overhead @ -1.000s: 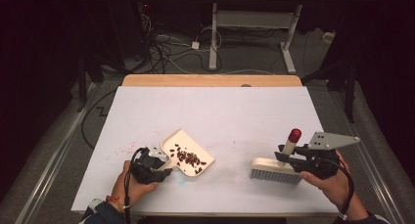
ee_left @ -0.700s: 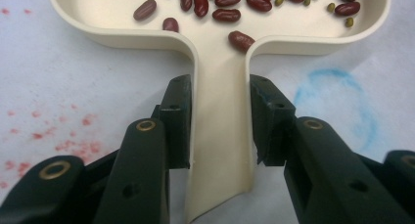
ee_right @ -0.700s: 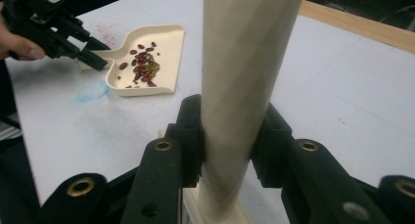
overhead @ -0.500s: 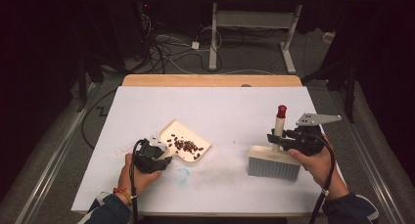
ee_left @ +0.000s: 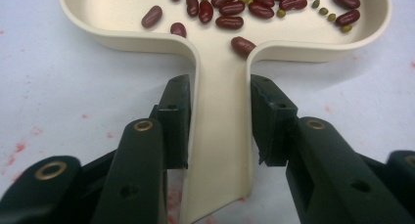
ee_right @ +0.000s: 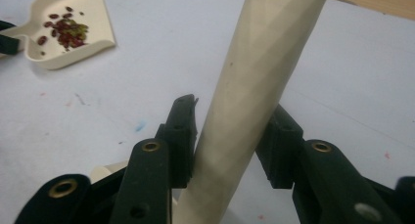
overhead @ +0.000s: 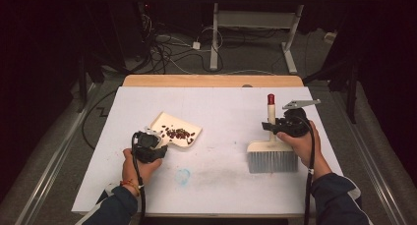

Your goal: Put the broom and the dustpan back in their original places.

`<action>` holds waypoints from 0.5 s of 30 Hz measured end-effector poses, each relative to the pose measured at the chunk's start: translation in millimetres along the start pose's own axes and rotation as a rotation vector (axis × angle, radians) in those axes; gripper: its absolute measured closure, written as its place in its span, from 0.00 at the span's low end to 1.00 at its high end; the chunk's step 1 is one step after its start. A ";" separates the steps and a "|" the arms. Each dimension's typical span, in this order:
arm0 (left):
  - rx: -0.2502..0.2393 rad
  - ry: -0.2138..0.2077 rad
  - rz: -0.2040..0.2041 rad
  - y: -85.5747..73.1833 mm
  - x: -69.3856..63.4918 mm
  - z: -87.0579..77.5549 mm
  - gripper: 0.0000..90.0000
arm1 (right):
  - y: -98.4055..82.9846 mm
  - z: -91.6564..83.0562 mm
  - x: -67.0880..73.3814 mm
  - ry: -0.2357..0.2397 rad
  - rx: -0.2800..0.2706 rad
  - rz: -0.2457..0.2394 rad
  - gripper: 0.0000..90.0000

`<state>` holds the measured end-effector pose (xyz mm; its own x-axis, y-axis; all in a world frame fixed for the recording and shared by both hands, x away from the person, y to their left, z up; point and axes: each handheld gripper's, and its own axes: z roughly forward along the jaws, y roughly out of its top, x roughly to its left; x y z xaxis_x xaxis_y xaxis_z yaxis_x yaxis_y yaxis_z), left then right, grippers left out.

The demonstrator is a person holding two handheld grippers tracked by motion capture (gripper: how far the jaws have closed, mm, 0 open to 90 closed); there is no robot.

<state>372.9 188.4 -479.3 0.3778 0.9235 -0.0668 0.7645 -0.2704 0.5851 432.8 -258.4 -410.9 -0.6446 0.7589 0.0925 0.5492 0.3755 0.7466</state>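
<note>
While the dustpan (overhead: 176,130) lies flat on the table (overhead: 221,107), left of the brush (overhead: 272,154), the left gripper (ee_left: 219,121) clamps its handle. Beans (ee_left: 240,4) sit inside. Right gripper (ee_right: 230,136), jaws just opening, still pinches the upright brush handle.

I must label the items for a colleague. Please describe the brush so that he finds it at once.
On the white table top, look at its right half. The cream hand brush stands there on grey bristles, its handle upright and red-tipped. The cream dustpan at the left lies flat and holds beans.
</note>
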 end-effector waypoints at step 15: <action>0.004 -0.122 0.033 -22.3 -28.0 -11.4 0.47 | 0.7 38.5 -16.8 -0.212 0.080 0.041 0.63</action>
<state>339.3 171.6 -481.3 0.4633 0.8742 -0.1453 0.7524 -0.3014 0.5857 464.5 -250.3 -437.2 -0.4995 0.8659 -0.0255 0.6183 0.3770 0.6896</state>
